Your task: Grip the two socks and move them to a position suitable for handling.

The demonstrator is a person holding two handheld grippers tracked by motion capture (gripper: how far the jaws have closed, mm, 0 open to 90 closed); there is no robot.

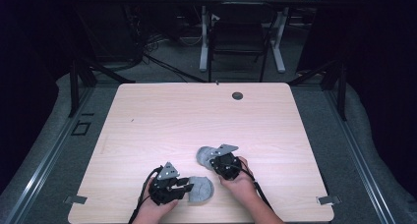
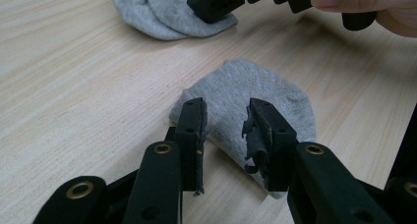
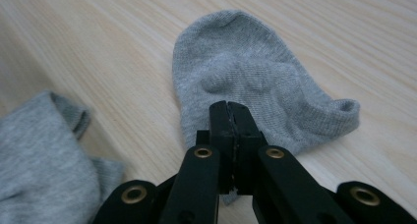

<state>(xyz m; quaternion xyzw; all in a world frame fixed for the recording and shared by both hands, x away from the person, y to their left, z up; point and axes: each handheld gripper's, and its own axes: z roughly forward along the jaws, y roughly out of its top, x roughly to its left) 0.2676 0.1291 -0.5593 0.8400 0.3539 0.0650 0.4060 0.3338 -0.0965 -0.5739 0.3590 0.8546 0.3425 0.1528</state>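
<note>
While the wooden table (image 1: 162, 116) is sitting mostly bare, two grey socks are lying near its front edge. Right gripper (image 1: 222, 161) is clamping its jaws together on the edge of the far sock (image 3: 255, 81), hiding part of it from above. Left gripper (image 2: 226, 130) is holding its jaws apart over the near sock (image 2: 246, 91), whose front edge they are covering.
</note>
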